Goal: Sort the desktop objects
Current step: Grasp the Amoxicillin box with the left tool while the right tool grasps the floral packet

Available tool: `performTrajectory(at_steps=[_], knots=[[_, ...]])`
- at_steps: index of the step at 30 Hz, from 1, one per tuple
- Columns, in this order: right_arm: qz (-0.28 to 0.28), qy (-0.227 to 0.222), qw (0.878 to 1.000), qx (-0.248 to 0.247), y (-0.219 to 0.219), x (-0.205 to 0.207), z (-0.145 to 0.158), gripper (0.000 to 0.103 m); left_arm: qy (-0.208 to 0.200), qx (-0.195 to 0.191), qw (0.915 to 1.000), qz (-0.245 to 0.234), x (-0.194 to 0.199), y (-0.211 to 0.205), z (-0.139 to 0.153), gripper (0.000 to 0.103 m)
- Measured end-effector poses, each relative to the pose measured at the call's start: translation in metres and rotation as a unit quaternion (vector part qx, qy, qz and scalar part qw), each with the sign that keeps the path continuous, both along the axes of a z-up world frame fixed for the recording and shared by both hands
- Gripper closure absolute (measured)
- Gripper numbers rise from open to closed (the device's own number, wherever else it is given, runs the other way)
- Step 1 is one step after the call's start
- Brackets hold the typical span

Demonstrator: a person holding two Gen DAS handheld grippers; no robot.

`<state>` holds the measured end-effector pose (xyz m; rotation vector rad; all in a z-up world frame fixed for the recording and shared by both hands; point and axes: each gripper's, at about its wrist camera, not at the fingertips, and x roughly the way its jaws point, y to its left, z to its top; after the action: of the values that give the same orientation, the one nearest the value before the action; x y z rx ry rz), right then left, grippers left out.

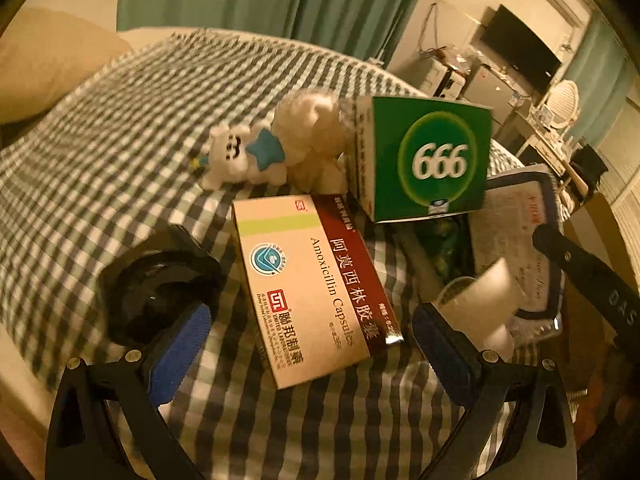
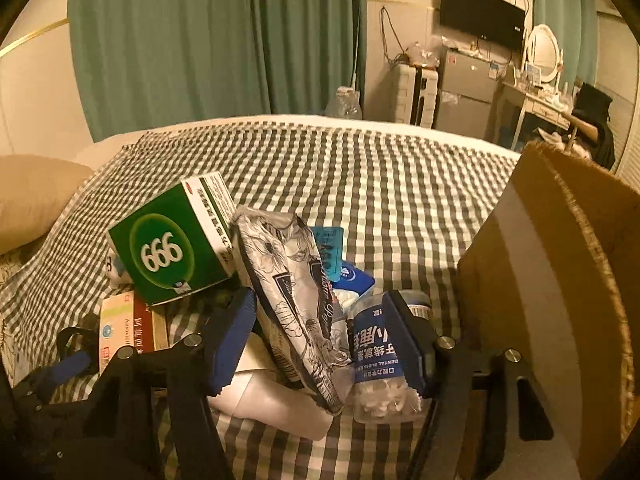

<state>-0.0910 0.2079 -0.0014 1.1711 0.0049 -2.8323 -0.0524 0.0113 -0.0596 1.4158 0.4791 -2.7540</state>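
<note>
A: Left gripper point(image 1: 310, 334) status?
B: Jaws spread wide, nothing held; the amoxicillin box point(image 1: 310, 280) lies flat between them on the checked cloth point(image 1: 100, 152).
A: Right gripper point(image 2: 324, 340)?
B: Also spread, straddling the floral tissue pack point(image 2: 296, 300) and the dental floss bag point(image 2: 380, 360); contact cannot be confirmed. Green 999 box point(image 2: 168, 248) far left, cardboard box point(image 2: 560, 280) right.

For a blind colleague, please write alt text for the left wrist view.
The open left gripper frames an Amoxicillin box lying on a checked cloth. Behind it stand a green 999 box and a white toy bear.
</note>
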Motion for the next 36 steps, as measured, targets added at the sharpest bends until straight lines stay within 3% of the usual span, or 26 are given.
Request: performTrajectory(at_steps=[8,10,12,15,24,32,36], knots=[[0.008,-0.035,0.999,-0.015,0.001,-0.009,-0.015,0.041,-0.025,0.011,0.9996,0.010,-0.019,0.005,-0.023,0.001],[0.009,-0.050,0.999,-0.014,0.001,-0.010,-0.022,0.074,-0.022,0.005,0.9997,0.012,-0.017,0.003,-0.023,0.008],[0.008,-0.066,0.997,-0.027,0.003,-0.011,-0.027,0.079,-0.023,-0.015,0.9996,0.005,-0.016,0.005,-0.023,0.015],[0.015,-0.069,0.997,-0.044,0.005,-0.007,-0.030,0.090,-0.014,-0.021,0.9997,0.002,-0.011,0.003,-0.020,0.016],[0.002,-0.046,0.998,-0.051,0.012,0.012,-0.013,0.093,0.016,-0.015,0.9995,0.023,0.005,-0.006,-0.003,0.017],[-0.001,-0.037,0.997,-0.073,0.012,0.031,0.004,0.093,0.049,-0.024,0.9985,0.004,0.014,-0.005,0.014,0.020],[0.004,-0.031,0.997,-0.075,0.009,0.037,0.014,0.093,0.047,-0.042,0.9980,-0.006,0.022,-0.001,0.015,0.023]])
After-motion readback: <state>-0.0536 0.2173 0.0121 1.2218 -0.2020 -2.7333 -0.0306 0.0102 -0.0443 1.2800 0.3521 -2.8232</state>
